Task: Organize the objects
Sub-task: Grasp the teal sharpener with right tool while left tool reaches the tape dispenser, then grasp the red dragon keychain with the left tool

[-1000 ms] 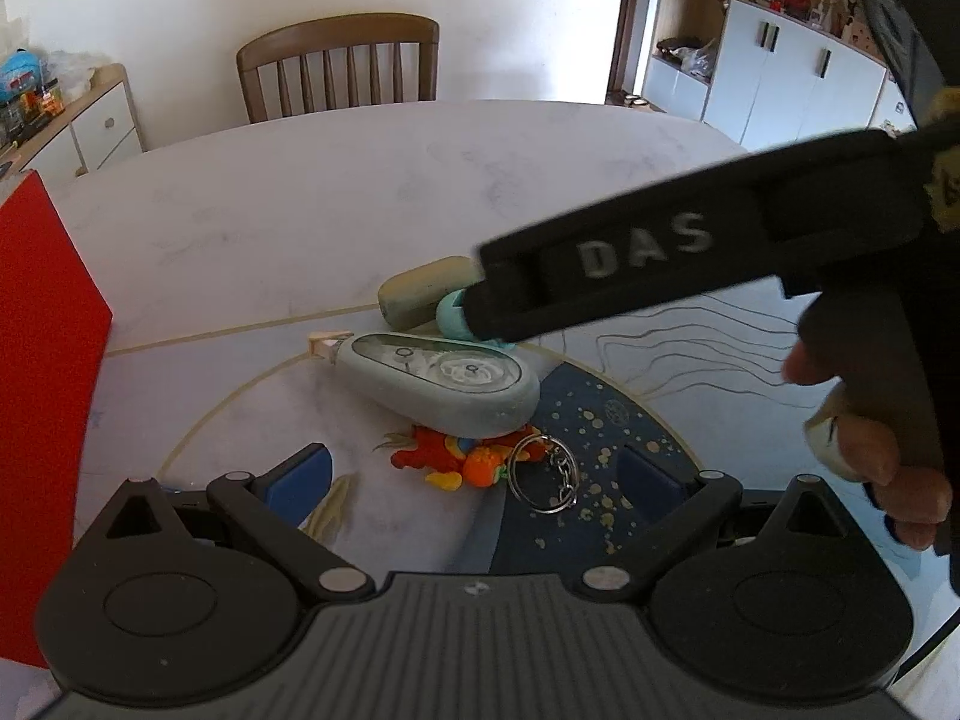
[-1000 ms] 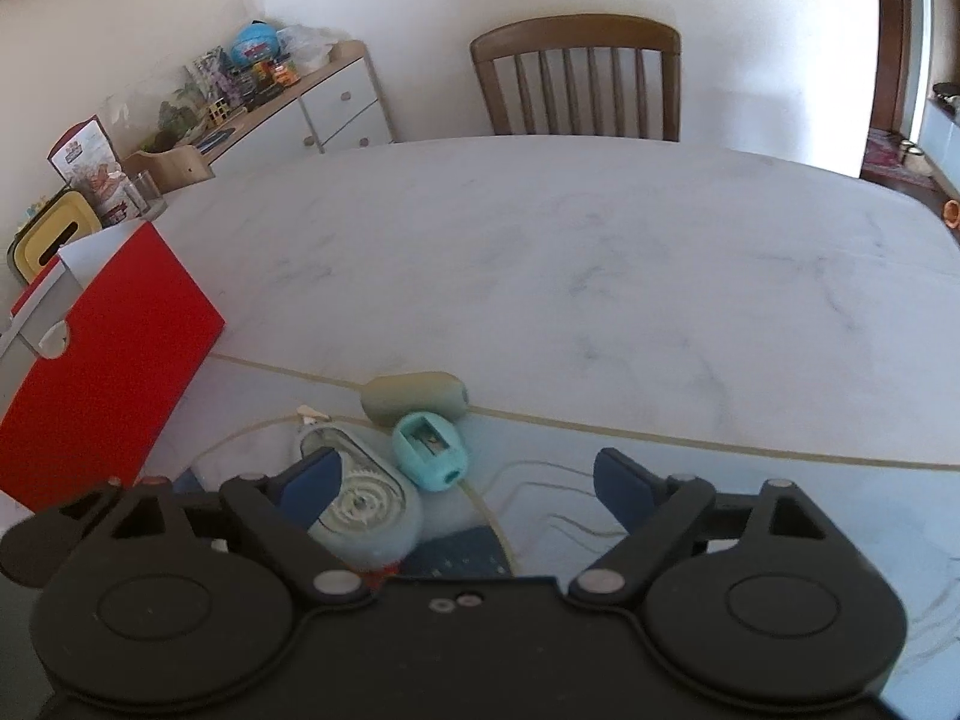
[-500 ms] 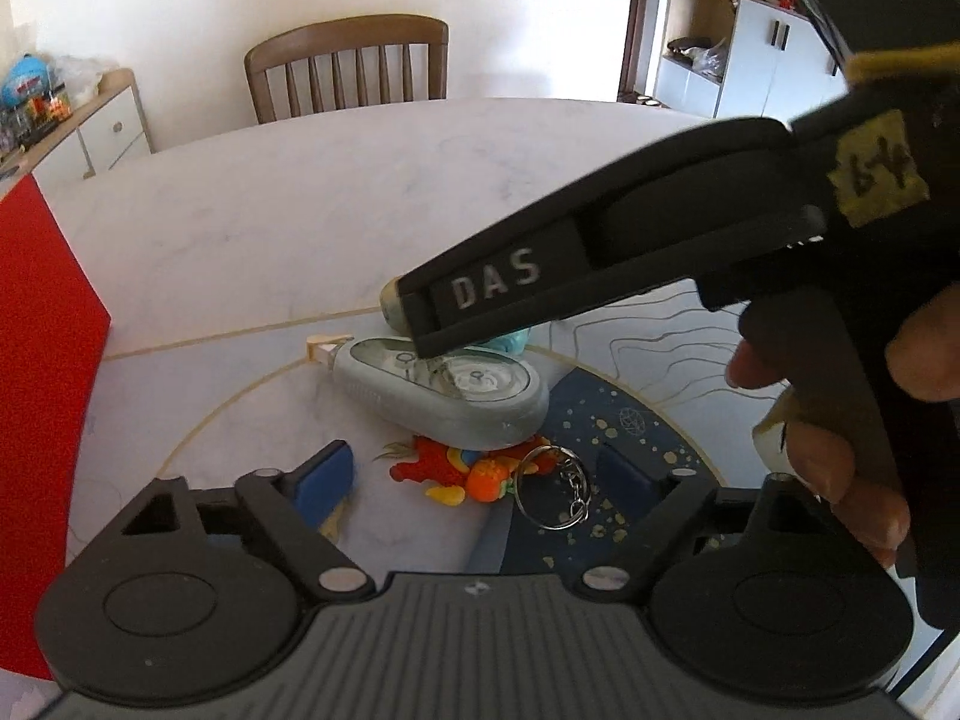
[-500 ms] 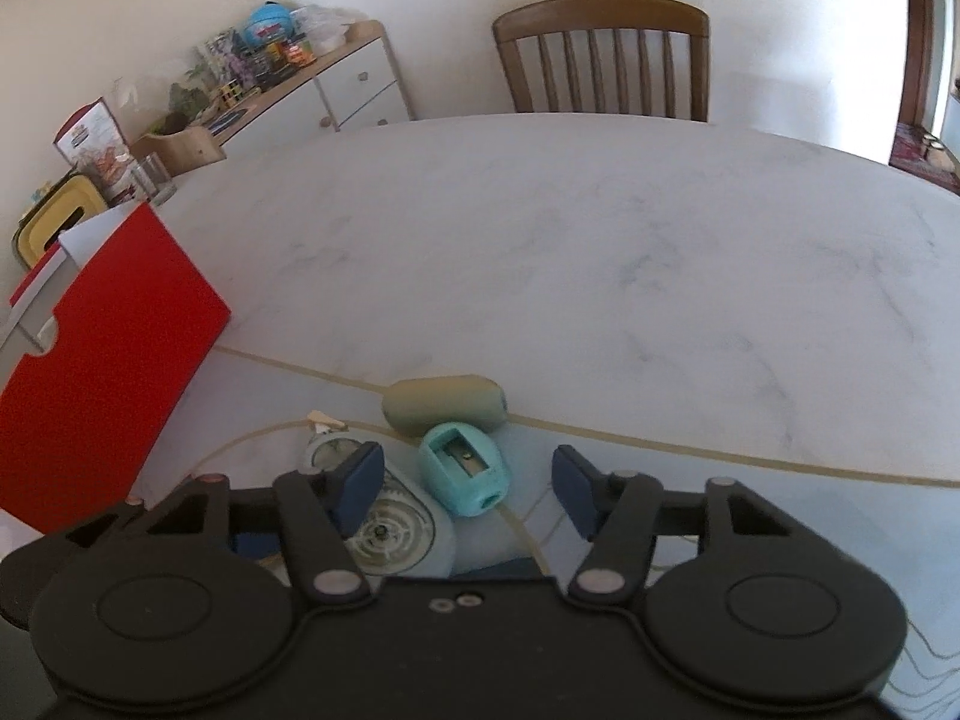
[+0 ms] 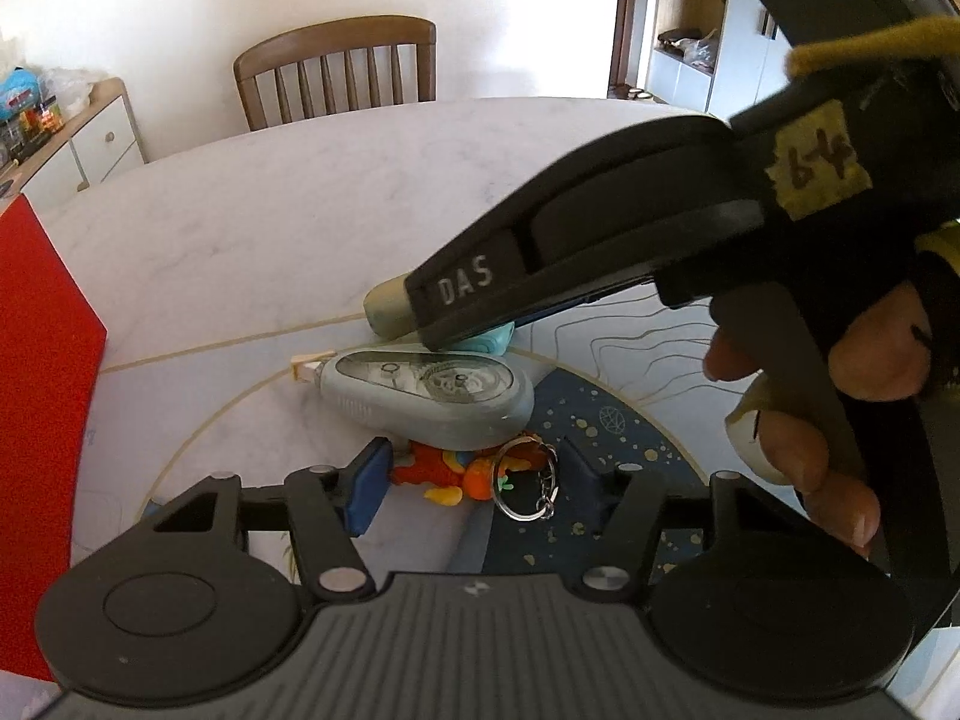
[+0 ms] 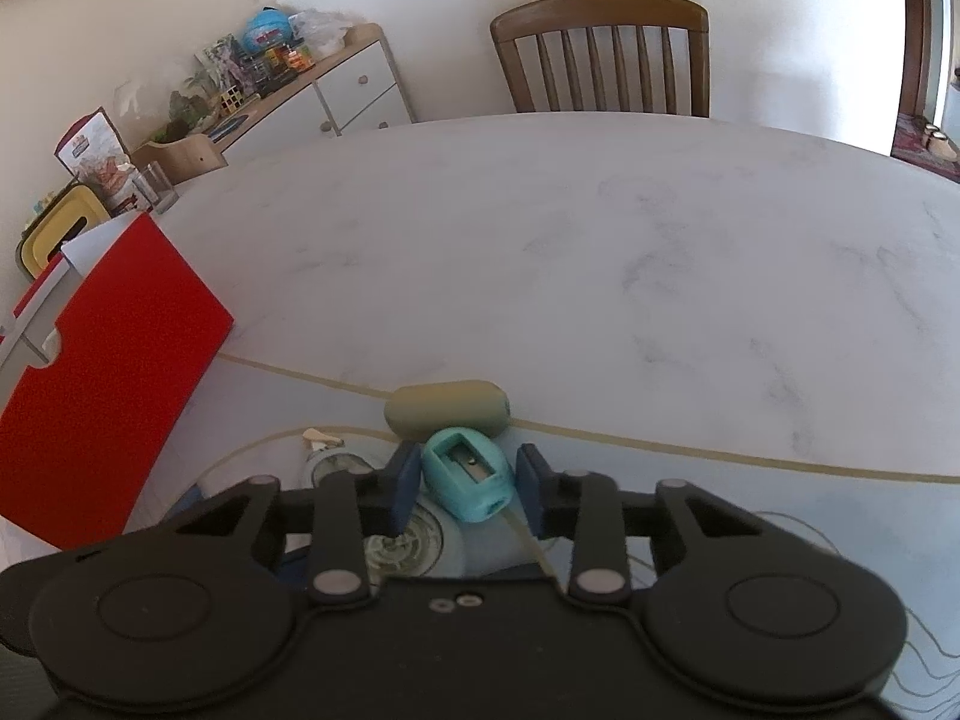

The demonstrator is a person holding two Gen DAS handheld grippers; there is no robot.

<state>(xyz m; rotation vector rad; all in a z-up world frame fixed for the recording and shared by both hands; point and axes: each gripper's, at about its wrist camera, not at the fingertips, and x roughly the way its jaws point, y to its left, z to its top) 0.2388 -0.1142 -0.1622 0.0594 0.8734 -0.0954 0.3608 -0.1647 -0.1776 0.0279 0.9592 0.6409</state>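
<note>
On the table mat, my left gripper (image 5: 471, 480) is closing around an orange and red keychain toy (image 5: 441, 471) with a metal ring (image 5: 522, 501). Its blue left pad (image 5: 366, 492) is at the toy's edge, while the other pad stands just clear of the ring. Behind the toy lies a grey correction-tape dispenser (image 5: 432, 396), then an olive eraser (image 5: 387, 306). My right gripper (image 6: 467, 483) is closing on a teal pencil sharpener (image 6: 465, 474), and its pads meet the sharpener's two sides. In the left wrist view that gripper (image 5: 600, 252), held by a hand (image 5: 804, 420), hides most of the sharpener (image 5: 495, 341).
A red box (image 6: 102, 390) stands at the table's left edge. A wooden chair (image 6: 600, 48) is at the far side, and a cluttered sideboard (image 6: 288, 78) at the back left. The marble tabletop (image 6: 600, 252) stretches beyond the eraser. A dark blue mat patch (image 5: 606, 438) lies at the right.
Both pairs of jaws have narrowed. The right gripper has slid forward, so the sharpener now sits between its pads. The left pads have drawn in toward the keychain toy.
</note>
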